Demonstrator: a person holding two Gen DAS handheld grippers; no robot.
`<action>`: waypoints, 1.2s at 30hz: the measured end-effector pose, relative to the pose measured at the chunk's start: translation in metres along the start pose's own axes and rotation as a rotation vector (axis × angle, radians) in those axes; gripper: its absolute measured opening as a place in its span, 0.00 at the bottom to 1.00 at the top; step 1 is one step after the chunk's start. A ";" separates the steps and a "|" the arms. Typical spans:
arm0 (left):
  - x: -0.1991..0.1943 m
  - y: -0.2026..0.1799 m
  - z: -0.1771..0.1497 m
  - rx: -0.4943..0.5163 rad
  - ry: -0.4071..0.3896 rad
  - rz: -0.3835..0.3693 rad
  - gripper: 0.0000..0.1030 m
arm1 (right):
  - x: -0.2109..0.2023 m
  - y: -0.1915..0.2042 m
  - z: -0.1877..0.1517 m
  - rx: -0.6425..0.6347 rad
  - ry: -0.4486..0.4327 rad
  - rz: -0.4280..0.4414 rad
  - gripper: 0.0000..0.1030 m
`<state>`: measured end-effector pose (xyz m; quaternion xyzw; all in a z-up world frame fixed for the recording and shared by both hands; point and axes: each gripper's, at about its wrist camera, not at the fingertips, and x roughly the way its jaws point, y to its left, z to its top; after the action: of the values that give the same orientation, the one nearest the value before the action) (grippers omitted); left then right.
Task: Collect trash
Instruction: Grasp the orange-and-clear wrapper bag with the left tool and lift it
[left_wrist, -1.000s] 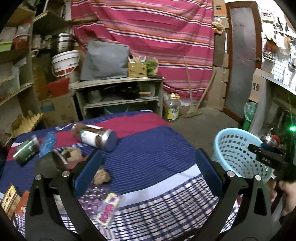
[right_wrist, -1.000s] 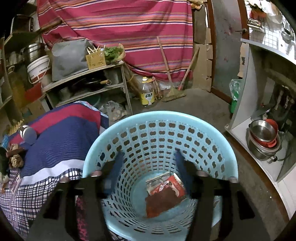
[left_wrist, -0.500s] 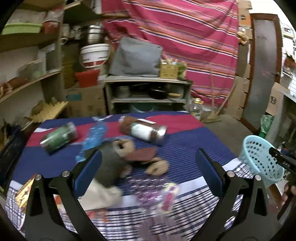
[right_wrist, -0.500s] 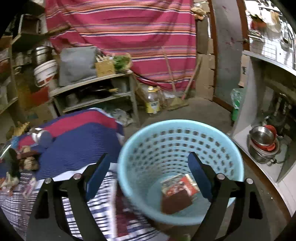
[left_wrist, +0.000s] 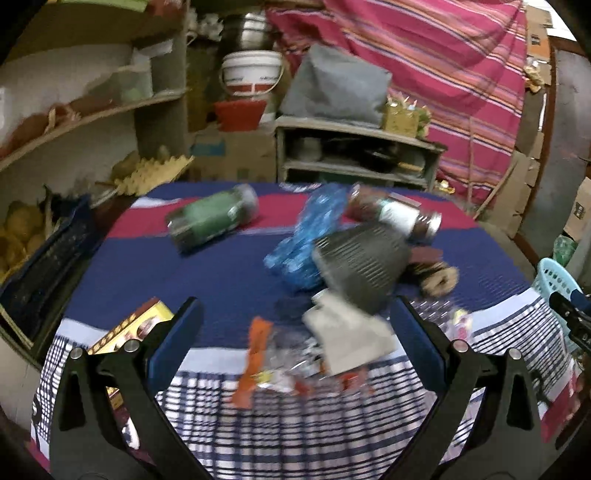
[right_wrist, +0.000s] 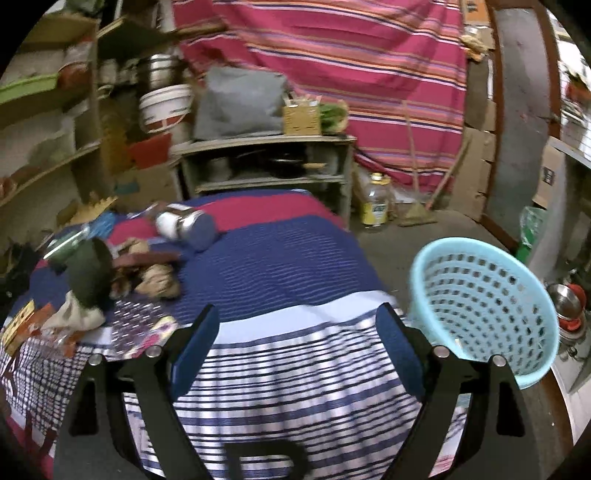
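Left wrist view: the left gripper (left_wrist: 295, 306) hangs over the near edge of the bench (left_wrist: 221, 273), its fingers spread wide with nothing between them, presumably so they can drop around whichever scrap comes first. The trash lies in a loose heap from the bench's middle to its near edge: a blue plastic wrap (left_wrist: 310, 236), a dark ribbed cup (left_wrist: 362, 266) on its side, a pale crumpled sheet (left_wrist: 347, 336) and an orange wrapper (left_wrist: 255, 354) (the blur hides what else is there). A green jar (left_wrist: 212, 218) and a brown jar (left_wrist: 395, 218) lie toppled toward the far edge. A yellow box (left_wrist: 136, 326) sits at the near left corner.

Right wrist view: the right gripper (right_wrist: 297, 314) points across the bare right half of the bench, and its fingers have just been opening, now wide and empty. The light blue basket (right_wrist: 480, 295) stands on the floor just beside the bench's right edge, likely kept there so that drops are short. The heap sits well off toward the left edge, so this gripper is probably heading there for another piece.
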<state>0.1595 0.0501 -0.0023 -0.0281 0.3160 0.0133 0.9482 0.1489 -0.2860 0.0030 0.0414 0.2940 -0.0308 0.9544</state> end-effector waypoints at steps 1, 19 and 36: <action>0.003 0.006 -0.004 -0.003 0.013 0.005 0.94 | 0.001 0.008 0.000 -0.008 0.003 0.006 0.83; 0.055 0.018 -0.033 0.012 0.227 -0.174 0.55 | 0.013 0.078 -0.010 -0.103 0.043 0.050 0.83; 0.028 0.032 -0.011 0.040 0.130 -0.159 0.29 | 0.015 0.101 -0.007 -0.129 0.038 0.054 0.82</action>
<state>0.1737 0.0814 -0.0291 -0.0348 0.3741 -0.0700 0.9241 0.1657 -0.1855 -0.0054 -0.0117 0.3124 0.0148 0.9498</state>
